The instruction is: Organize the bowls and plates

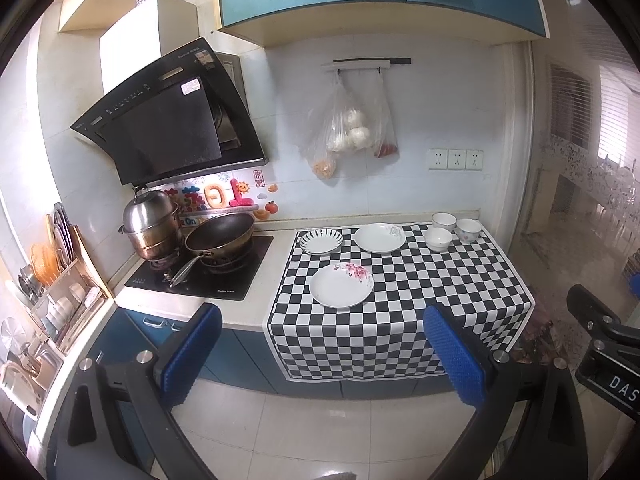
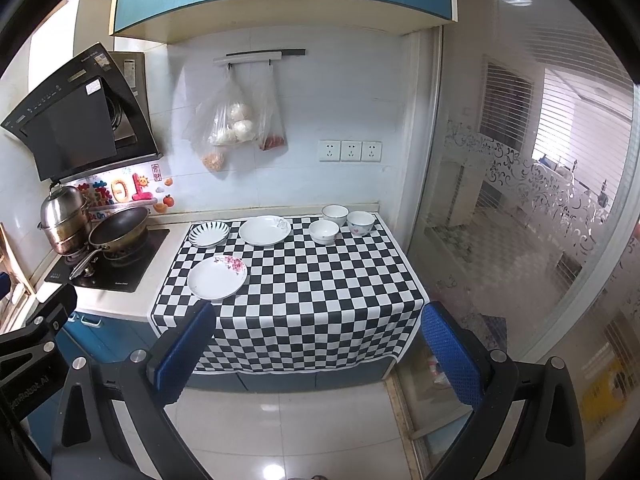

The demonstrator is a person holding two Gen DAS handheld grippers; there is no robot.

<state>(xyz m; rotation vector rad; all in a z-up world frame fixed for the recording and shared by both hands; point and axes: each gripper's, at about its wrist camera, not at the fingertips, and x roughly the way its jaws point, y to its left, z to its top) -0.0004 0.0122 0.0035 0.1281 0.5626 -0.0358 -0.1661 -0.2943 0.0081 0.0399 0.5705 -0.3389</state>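
I hold my left claw [image 1: 324, 354] and right claw [image 2: 318, 354] spread wide, empty, back from the counter; three plates [image 1: 341, 285] and three bowls [image 1: 438, 238] lie scattered on the checkered cloth [image 1: 420, 300], untouched.

A checkered cloth [image 1: 404, 292] is covering the table [image 1: 248, 308]. A wok [image 1: 220, 232] and a steel steamer pot [image 1: 150, 224] are sitting on the stove [image 1: 200, 276]; plastic bags [image 1: 348, 128] are hanging beside three wall sockets [image 1: 456, 159].
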